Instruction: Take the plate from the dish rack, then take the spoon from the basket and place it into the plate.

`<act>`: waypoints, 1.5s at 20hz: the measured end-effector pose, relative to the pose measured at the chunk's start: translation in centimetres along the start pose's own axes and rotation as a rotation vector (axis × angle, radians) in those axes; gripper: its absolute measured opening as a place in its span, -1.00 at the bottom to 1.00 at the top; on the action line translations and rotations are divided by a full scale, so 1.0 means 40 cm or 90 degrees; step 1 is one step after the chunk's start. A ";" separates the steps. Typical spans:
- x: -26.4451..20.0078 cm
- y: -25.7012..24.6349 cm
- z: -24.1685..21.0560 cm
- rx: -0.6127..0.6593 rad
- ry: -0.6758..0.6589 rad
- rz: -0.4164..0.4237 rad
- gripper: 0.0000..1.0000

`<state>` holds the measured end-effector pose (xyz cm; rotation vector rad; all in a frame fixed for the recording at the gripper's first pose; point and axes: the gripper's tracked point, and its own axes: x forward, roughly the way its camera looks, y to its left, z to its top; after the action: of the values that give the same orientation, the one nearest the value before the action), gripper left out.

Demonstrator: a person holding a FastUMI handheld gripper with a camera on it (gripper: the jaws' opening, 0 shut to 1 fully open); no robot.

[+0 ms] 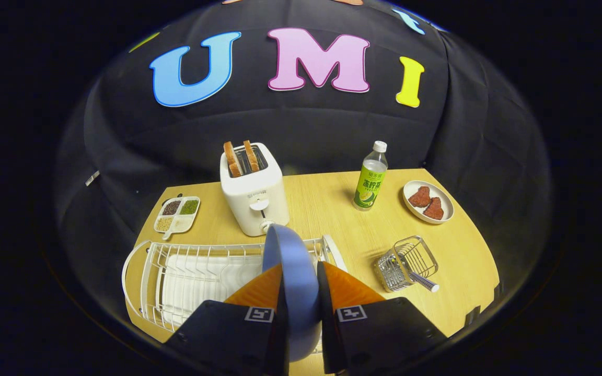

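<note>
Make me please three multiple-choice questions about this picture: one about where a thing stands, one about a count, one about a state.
1. Where is the wire basket?
A. beside the dish rack, on the table
B. on top of the toaster
C. inside the dish rack

2. How many bread slices stand in the toaster?
A. one
B. two
C. four

3. What is the hand-held gripper doing?
A. open above the basket
B. shut on the spoon
C. shut on the blue plate

Answers:
1 A, the basket lies on the wood beside the rack's end.
2 B, two slices stick out of the slots.
3 C, both fingers press the upright plate's two faces.
</note>
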<state>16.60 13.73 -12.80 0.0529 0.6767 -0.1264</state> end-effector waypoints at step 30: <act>-0.394 -0.595 -0.118 0.199 0.001 0.080 -0.58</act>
<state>-1.71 -7.85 -6.77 0.3949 0.6486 -0.1094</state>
